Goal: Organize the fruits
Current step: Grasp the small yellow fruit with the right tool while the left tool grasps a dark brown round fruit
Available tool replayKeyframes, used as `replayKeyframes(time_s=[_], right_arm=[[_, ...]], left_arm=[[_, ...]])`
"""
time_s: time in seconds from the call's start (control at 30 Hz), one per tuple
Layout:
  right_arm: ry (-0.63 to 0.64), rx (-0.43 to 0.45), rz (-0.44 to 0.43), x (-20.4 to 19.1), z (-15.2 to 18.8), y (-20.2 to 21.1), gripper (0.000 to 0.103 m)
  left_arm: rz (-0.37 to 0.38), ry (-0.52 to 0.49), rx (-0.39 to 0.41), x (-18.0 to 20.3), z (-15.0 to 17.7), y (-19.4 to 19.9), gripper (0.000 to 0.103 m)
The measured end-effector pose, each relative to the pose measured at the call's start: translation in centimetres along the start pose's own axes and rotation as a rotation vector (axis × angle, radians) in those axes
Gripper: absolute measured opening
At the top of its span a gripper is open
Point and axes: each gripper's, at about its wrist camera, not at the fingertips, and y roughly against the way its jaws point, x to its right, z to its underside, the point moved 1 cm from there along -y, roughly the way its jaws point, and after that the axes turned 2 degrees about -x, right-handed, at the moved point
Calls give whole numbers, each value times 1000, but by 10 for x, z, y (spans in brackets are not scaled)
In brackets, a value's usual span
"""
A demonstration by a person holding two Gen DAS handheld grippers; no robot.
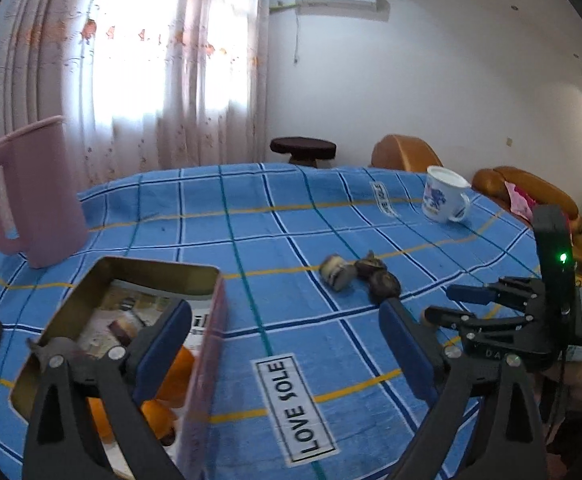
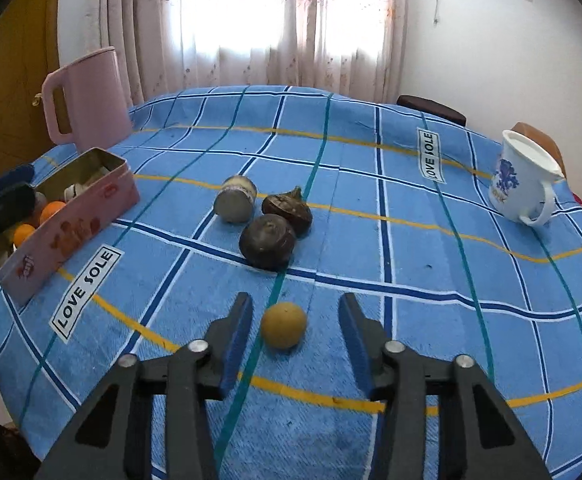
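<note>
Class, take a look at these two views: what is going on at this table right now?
A person is sorting fruit with two hand-held grippers. The right gripper is open, its fingers on either side of a small yellow-brown fruit on the blue checked cloth, not yet closed on it. The left gripper is open too, one finger over the pink tin that already holds orange fruits. Three more pieces wait mid-table.

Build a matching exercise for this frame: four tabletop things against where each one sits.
Things:
1. small yellow-brown fruit
2. oranges
3. white mug
4. pink jug

Places:
A. inside the pink tin
B. far left corner of the table, beyond the tin
C. between the open fingers of the right gripper
D. far right side of the tablecloth

Pairs: 1-C, 2-A, 3-D, 4-B
</note>
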Motion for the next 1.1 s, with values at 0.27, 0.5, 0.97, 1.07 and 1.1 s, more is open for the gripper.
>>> replayKeyframes(time_s=[0.27, 0.5, 0.97, 1.07, 1.1], right_arm=[[13, -98, -58, 1, 1, -20, 28], [-39, 8, 38, 17, -12, -5, 27], [-193, 53, 116, 67, -24, -14, 28], [-204, 50, 97, 69, -24, -14, 28], [-201, 49, 96, 68, -24, -15, 28]], left_arm=[[7, -58, -20, 21, -5, -13, 97], [4, -84, -49, 39, -18, -38, 97], [98, -77, -263, 91, -18, -130, 67], [115, -75, -290, 97, -19, -137, 59], [113, -83, -293, 99, -19, -139, 58]])
